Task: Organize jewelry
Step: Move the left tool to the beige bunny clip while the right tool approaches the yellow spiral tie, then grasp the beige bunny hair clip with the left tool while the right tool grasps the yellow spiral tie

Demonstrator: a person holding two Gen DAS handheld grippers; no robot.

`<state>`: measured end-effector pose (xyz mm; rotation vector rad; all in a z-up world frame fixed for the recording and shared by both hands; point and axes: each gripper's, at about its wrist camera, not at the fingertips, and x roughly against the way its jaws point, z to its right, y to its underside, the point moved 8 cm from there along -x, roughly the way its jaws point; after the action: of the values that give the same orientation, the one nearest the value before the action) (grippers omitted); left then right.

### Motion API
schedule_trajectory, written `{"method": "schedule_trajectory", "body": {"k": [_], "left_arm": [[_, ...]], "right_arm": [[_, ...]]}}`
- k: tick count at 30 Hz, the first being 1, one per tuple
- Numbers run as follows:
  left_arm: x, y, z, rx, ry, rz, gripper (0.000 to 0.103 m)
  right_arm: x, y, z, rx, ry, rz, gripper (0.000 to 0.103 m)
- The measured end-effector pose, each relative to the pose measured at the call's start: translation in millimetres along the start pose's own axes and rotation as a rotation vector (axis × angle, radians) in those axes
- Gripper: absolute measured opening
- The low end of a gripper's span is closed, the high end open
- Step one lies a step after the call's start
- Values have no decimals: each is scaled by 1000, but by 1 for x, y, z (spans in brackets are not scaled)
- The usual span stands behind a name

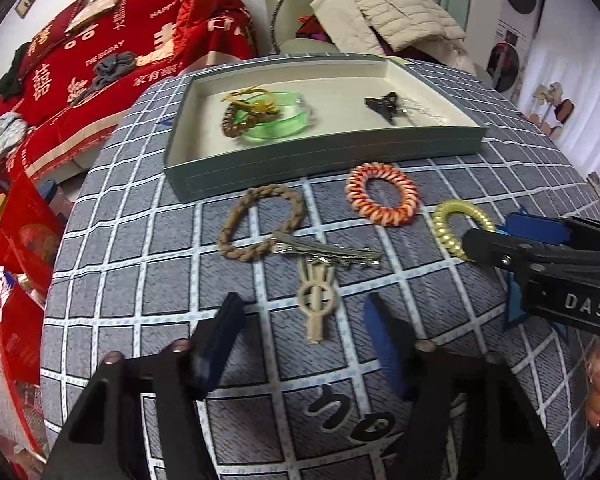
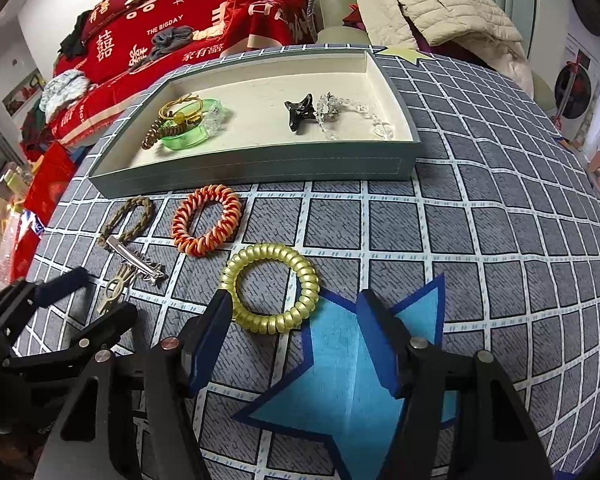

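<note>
My left gripper [image 1: 303, 302] stands open over the checked tablecloth, and a beige hair clip [image 1: 316, 300] lies between its fingers, untouched. Just beyond lie a silver metal clip [image 1: 328, 254], a tan braided bracelet [image 1: 260, 220] and an orange-and-white spiral hair tie [image 1: 382, 200]. My right gripper [image 2: 295, 300] is open too. The near arc of a yellow spiral hair tie [image 2: 270, 288] sits between its fingers, with the left pad at the ring's edge. The grey-green tray [image 2: 260, 168] behind holds a green bangle [image 2: 192, 128], a black claw clip [image 2: 300, 114] and a clear bead bracelet [image 2: 340, 114].
A blue star patch [image 2: 340, 380] lies on the cloth under my right gripper. In the right wrist view my left gripper [image 2: 94, 300] is close by at the left. Beyond the table are a red blanket [image 2: 204, 12] and a pale padded jacket [image 2: 452, 12].
</note>
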<state>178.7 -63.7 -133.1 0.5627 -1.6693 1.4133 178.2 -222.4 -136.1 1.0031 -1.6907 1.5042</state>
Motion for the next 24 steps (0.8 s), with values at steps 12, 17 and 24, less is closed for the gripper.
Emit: {"method": "schedule_trajectory", "body": {"k": [12,17,24], "left_arm": [[3,1,8,-24,23,6,57],[3,1,8,-24,21,8,57],[5,1,10,-30,39,4,40]], "right_arm": [[1,-3,4,-78,-67,-2,41],[-1,-7,9,-51,-22,-8,41],[-5,-3,-14,123,68,-12,24]]}}
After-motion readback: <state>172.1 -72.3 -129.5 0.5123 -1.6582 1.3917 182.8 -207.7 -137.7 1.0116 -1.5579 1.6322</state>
